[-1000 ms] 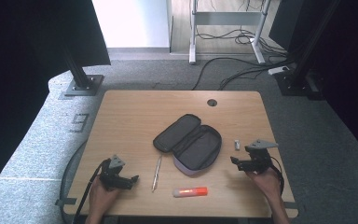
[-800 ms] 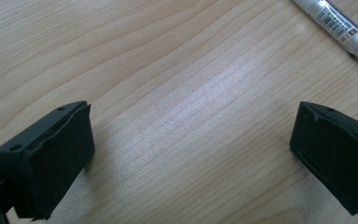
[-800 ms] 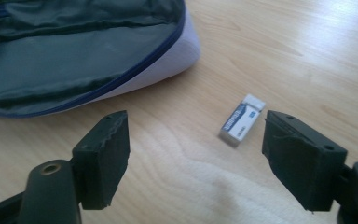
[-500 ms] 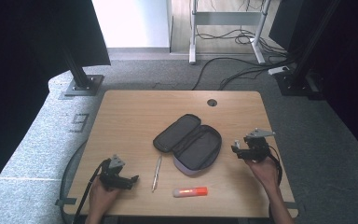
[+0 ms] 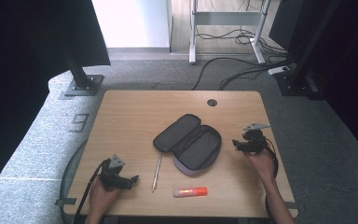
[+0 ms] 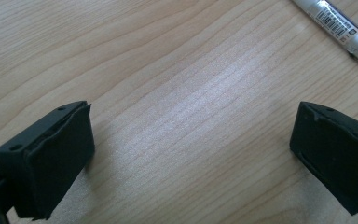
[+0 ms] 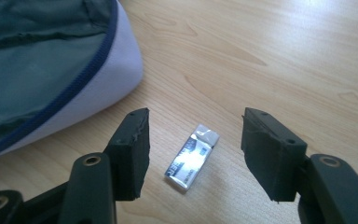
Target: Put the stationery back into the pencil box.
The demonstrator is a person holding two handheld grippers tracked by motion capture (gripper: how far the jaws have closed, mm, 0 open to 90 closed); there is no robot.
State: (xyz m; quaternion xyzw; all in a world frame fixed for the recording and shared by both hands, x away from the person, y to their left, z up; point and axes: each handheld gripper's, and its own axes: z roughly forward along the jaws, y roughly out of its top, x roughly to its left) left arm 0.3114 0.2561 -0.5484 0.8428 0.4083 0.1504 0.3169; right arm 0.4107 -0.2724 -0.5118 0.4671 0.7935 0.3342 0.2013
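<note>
Both pads of my right claw [image 7: 193,149] stand apart and have just been closing, with the small foil packet [image 7: 192,157] lying flat between them, untouched. The pencil case [image 7: 46,65] sits just off to one side. I should lower squarely, centre the packet, then pinch its long edges.

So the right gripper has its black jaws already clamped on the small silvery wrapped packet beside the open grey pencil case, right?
Not quite. In the right gripper view the right gripper has been closing, but its jaws stand apart from the small silvery wrapped packet lying between them on the wooden table, beside the open grey pencil case.
</note>
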